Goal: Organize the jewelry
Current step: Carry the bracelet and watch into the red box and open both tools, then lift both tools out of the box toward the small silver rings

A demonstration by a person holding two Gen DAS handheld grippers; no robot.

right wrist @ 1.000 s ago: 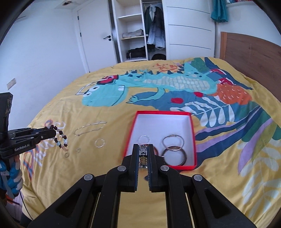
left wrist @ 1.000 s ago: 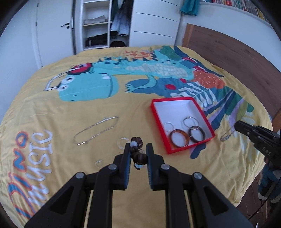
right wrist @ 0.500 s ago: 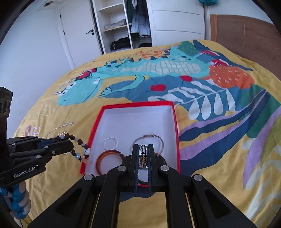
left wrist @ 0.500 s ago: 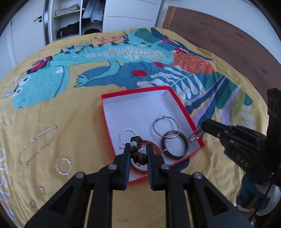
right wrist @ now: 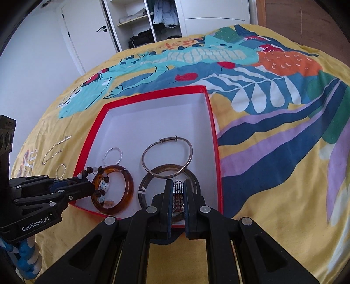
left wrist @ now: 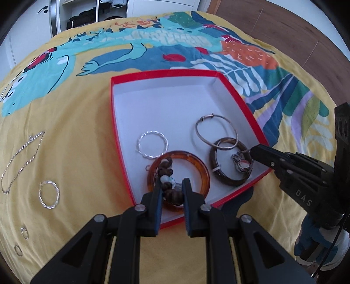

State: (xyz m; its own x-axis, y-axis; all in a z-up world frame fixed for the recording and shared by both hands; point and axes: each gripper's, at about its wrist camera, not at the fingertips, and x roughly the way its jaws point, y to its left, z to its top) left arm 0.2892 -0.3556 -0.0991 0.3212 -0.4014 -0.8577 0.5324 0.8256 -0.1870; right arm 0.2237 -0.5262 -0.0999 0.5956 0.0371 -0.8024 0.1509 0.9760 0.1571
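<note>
A red box [left wrist: 119,122] [right wrist: 215,139] with a white inside lies on the bed. In it are an amber bangle [left wrist: 202,174] [right wrist: 129,185], a dark brown bangle [left wrist: 213,166] [right wrist: 144,183], a thin metal bangle [left wrist: 215,131] [right wrist: 167,157] and a twisted silver ring [left wrist: 152,144] [right wrist: 112,156]. My left gripper [left wrist: 171,187] [right wrist: 87,185] is shut on a brown beaded bracelet [left wrist: 166,170] [right wrist: 102,185] hanging over the amber bangle. My right gripper [right wrist: 177,192] [left wrist: 253,151] is shut on a metal link watch [right wrist: 178,194] [left wrist: 241,162] over the dark bangle.
On the yellow dinosaur bedspread left of the box lie a silver chain [left wrist: 20,157] [right wrist: 55,149], a twisted silver hoop [left wrist: 49,194] [right wrist: 60,170] and two small rings [left wrist: 24,232]. A wooden headboard [left wrist: 284,28] and wardrobe [right wrist: 153,19] stand behind.
Both grippers have come in over the near part of the red box and lower, each still holding its piece. The beaded bracelet and the watch now hang inside the box.
</note>
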